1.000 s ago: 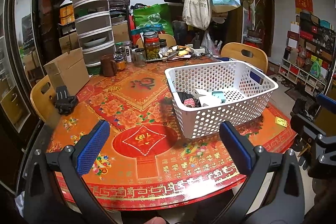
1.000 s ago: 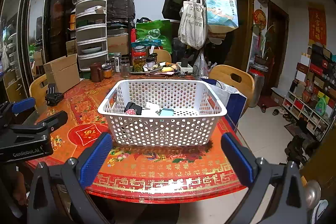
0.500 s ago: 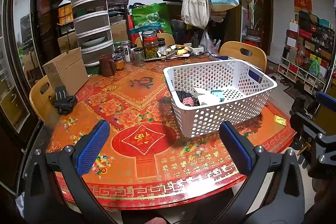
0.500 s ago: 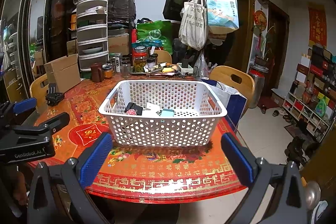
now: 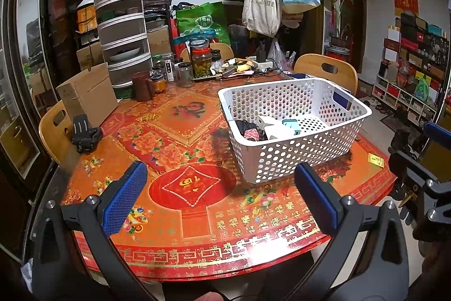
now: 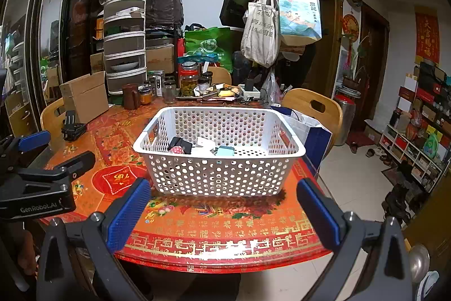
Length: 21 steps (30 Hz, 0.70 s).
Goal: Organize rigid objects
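A white perforated basket (image 5: 293, 157) stands on the red patterned table (image 5: 180, 137); in the right wrist view it (image 6: 220, 177) is straight ahead. Inside lie several small items: a black case (image 5: 242, 127), a white box (image 5: 277, 131) and a teal box (image 5: 291, 124). My left gripper (image 5: 220, 199) is open and empty above the table's near edge, left of the basket. My right gripper (image 6: 222, 213) is open and empty in front of the basket. A black clip-like object (image 5: 84, 136) lies at the table's left edge.
A cardboard box (image 5: 87, 95), a brown mug (image 5: 143, 86), jars (image 5: 200, 58) and a stacked drawer unit (image 5: 121, 35) crowd the table's back. Wooden chairs (image 5: 327, 72) stand around. A small yellow card (image 5: 375, 160) lies right of the basket. Bags hang on a coat rack (image 6: 276, 16).
Both grippers have drifted back slightly; the scene is otherwise unchanged.
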{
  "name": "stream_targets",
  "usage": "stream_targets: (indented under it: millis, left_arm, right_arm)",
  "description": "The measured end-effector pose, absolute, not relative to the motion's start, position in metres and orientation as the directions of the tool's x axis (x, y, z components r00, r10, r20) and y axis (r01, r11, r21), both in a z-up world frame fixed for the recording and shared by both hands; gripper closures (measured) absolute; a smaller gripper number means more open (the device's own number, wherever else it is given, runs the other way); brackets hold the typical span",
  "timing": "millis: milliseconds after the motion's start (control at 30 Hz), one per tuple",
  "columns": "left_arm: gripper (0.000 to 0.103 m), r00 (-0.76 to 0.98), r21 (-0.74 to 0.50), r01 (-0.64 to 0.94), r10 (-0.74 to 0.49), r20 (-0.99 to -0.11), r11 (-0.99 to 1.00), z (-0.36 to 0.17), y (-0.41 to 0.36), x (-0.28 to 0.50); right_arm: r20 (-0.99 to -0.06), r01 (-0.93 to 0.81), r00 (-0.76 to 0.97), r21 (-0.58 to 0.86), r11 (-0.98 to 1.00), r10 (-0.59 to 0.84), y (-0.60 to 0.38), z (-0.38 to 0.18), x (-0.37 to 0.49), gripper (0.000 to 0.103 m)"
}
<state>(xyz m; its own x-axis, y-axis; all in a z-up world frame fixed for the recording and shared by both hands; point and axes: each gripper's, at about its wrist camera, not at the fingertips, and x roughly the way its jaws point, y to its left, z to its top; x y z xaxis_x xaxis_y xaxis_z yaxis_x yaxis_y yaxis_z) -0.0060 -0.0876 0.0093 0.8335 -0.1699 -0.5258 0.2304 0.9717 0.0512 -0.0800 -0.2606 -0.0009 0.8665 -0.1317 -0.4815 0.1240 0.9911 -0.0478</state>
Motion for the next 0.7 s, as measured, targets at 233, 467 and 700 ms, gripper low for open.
stream_targets:
  millis: [233,467,700]
  left_arm:
    - [0.0,0.827,0.05,0.24,-0.177,-0.534,0.97,0.0072,-0.0854,-0.0061]
    - [0.0,0.826,0.056,0.241,-0.174,-0.536,0.969,0.0068,-0.086,-0.0059]
    - [0.0,0.824,0.056,0.245,-0.178,-0.537,0.968,0.0057,-0.0842,-0.0063]
  right_arm:
    - [-0.481,0.124,0.867,-0.049,0.991,-0.132,-0.26,-0.0008,-0.0797,0.0]
    - [-0.482,0.123,0.866,-0.05,0.991,-0.132,-0.2595,-0.0008,-0.0796,0.0]
    - [-0.484,0.12,0.865,-0.053,0.991,-0.131,-0.258,-0.0034,-0.0804,0.0]
